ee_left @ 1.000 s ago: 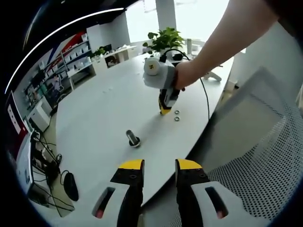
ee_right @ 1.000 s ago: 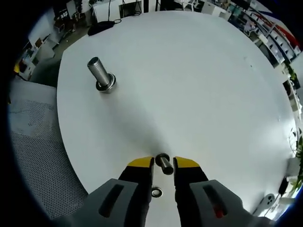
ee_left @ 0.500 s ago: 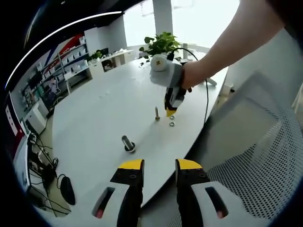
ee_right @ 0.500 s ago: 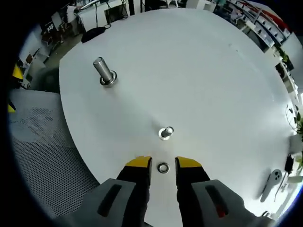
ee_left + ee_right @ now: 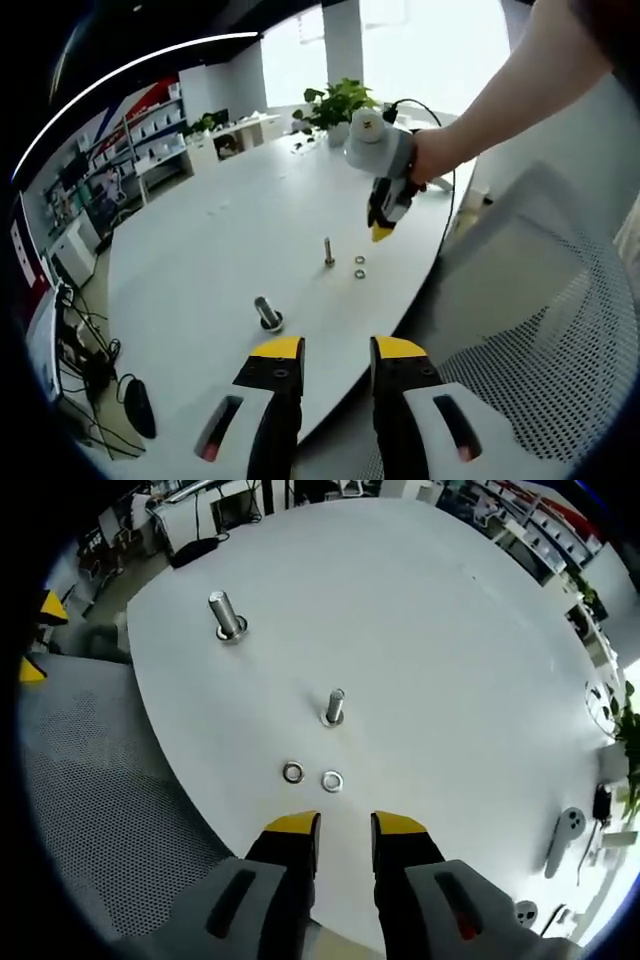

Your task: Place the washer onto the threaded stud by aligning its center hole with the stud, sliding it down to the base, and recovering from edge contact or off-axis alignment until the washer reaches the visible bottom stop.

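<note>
Tabletop (image 5: 450,660): white, rounded, carrying every small part; a grey mesh chair (image 5: 90,810) sits against its left edge in the right gripper view.
Threaded stud (image 5: 333,707): slim and upright on the tabletop, ahead of the right claw; in the left gripper view it stands far of the washers at (image 5: 328,251).
Washers: two lie flat on the tabletop, near side of the stud, close together without touching; one at (image 5: 292,772), the other at (image 5: 332,780). Neither is on the stud. In the left gripper view they read as a small pair (image 5: 359,266).
Thick stud (image 5: 227,615): larger, upright on a round base, well apart to the far left, close to the tabletop edge; seen at (image 5: 266,312) from the left claw.
Right claw (image 5: 344,828): yellow-tipped jaws a little apart, nothing between them, held above the tabletop just near of the washers. In the left gripper view it hangs tips down (image 5: 381,232) in a person's hand (image 5: 432,160).
Left claw (image 5: 337,350): jaws apart with nothing between them, off the near edge of the tabletop.
Far end: potted plant (image 5: 335,100) and shelves (image 5: 150,130).
</note>
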The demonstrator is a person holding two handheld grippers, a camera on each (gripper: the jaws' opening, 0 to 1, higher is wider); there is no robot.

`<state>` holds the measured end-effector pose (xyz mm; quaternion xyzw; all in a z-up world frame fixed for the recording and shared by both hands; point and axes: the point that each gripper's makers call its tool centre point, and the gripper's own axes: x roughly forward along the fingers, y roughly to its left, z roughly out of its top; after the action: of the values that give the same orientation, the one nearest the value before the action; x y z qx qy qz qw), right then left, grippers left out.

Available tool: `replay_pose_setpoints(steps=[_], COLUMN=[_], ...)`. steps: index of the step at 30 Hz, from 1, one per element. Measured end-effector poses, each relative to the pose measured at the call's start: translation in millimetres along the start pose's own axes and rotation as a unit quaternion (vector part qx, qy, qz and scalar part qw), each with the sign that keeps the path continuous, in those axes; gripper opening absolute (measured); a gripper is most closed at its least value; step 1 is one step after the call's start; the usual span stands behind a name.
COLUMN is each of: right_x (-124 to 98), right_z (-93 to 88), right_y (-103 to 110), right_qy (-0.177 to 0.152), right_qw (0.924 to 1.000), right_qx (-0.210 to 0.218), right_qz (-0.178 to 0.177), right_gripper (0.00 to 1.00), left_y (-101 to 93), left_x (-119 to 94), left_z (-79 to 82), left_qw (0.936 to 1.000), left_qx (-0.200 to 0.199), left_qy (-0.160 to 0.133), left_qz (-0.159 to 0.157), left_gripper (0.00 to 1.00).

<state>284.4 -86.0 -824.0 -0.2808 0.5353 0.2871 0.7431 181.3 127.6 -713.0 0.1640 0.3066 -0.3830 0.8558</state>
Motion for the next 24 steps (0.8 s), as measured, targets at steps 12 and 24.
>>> replay_pose_setpoints(steps=[12, 24], right_x=[0.6, 20.7], right_z=[-18.0, -13.3], right_y=[-0.7, -0.7], right_qy=[-0.008, -0.055], right_qw=[0.9999, 0.9973], right_qx=[-0.001, -0.011], right_qz=[0.011, 0.048], right_gripper=[0.24, 0.24], left_y=[2.2, 8.8], left_x=[-1.5, -0.6], left_z=[6.7, 5.4], left_qw=[0.9994, 0.9993], left_qx=[-0.027, -0.025], left_qy=[-0.020, -0.012], left_qz=[-0.004, 0.026], left_gripper=[0.24, 0.24])
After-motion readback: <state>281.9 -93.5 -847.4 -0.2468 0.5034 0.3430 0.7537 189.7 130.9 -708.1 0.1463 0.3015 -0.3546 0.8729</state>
